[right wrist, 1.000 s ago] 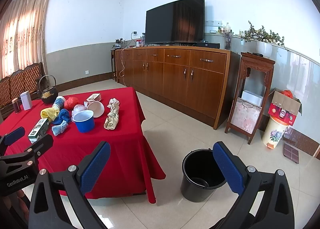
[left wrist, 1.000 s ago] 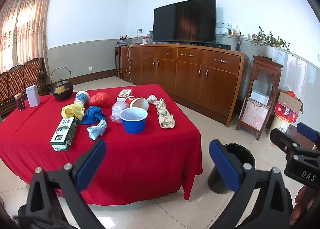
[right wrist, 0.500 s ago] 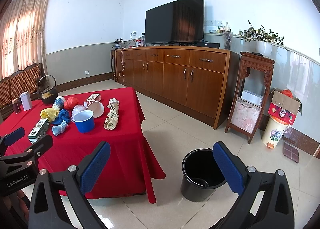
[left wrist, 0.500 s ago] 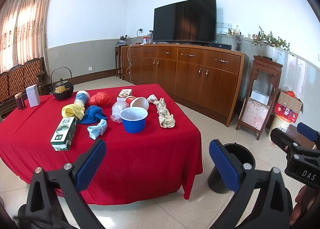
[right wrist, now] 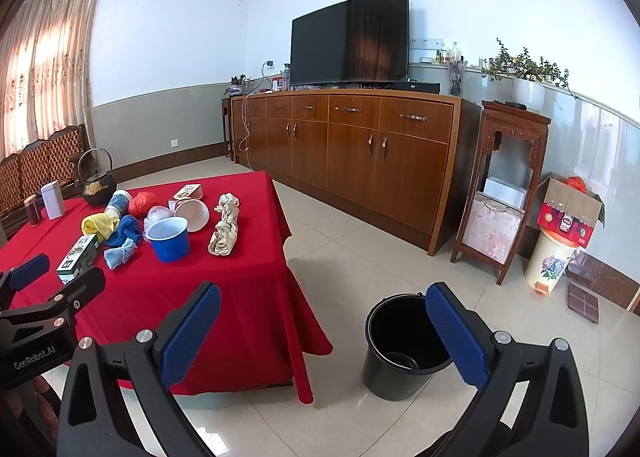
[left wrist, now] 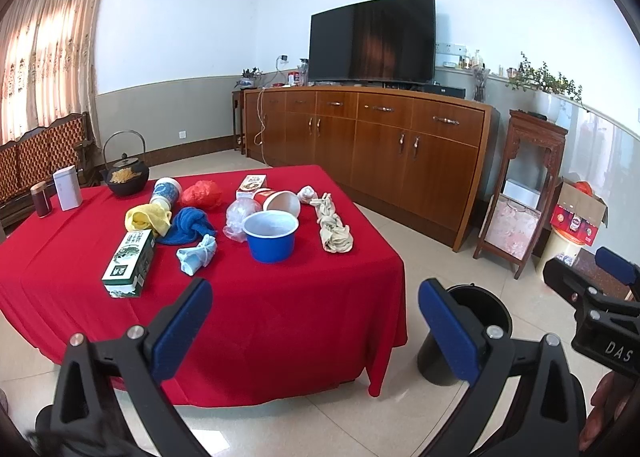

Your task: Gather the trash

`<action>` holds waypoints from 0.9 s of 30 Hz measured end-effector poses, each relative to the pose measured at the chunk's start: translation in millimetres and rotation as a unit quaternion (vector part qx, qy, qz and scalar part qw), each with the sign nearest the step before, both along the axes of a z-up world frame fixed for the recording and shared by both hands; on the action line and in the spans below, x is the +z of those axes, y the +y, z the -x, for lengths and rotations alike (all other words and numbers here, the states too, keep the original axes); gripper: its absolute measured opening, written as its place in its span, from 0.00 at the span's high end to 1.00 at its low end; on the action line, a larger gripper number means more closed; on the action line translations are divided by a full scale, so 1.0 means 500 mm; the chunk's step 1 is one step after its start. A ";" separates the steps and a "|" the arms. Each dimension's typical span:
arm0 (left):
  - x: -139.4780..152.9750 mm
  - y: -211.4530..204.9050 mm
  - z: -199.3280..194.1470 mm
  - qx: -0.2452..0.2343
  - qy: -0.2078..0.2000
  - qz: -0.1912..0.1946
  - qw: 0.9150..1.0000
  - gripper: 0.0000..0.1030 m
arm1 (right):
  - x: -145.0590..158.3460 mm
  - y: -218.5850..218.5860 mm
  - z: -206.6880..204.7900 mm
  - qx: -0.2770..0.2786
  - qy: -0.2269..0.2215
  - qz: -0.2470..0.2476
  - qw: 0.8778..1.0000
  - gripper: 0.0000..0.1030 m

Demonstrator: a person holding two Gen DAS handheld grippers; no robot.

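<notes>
Here both claws, left claw (left wrist: pixel 316 321) and right claw (right wrist: pixel 323 321), hang apart and empty short of the counter (left wrist: pixel 280 309). Trash clusters around the blue bowl (left wrist: pixel 271 235); bucket (right wrist: pixel 400 345) stands right of it on the floor. Risk: tight clutter, so a grab may snag the cloths beside the bowl.

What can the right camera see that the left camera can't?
Only the right wrist view shows the inside of the black bucket, the flowered white bin whole, and the left gripper. Only the left wrist view shows the right gripper from outside. Both show the red table, blue bowl, green box and TV.
</notes>
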State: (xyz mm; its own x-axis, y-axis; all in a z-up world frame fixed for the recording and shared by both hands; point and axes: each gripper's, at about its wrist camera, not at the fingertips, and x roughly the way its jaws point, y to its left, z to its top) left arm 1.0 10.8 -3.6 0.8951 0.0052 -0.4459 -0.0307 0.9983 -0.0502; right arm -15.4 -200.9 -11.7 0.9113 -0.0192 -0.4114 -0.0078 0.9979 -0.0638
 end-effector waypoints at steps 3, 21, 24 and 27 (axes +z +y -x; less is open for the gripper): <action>-0.001 0.001 0.001 0.000 0.000 0.000 1.000 0.00 | -0.005 0.002 -0.002 0.000 0.001 0.000 1.000 0.00; -0.035 0.099 -0.046 0.068 0.024 -0.018 0.997 0.00 | -0.037 0.015 -0.070 0.052 0.030 -0.027 0.998 0.00; -0.049 0.132 -0.076 0.087 0.034 -0.031 0.995 0.00 | -0.041 0.039 -0.115 0.070 0.044 -0.021 0.996 0.00; -0.067 0.166 -0.108 0.096 0.051 -0.033 0.994 0.00 | -0.057 0.077 -0.173 0.095 0.072 -0.005 0.993 0.00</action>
State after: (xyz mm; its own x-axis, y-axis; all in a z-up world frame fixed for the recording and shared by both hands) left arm 55.1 93.9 -37.2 0.8250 0.2031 -0.5274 -0.2221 0.9746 0.0278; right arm 71.2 -162.2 -40.0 0.8303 0.1517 -0.5362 -0.2038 0.9782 -0.0389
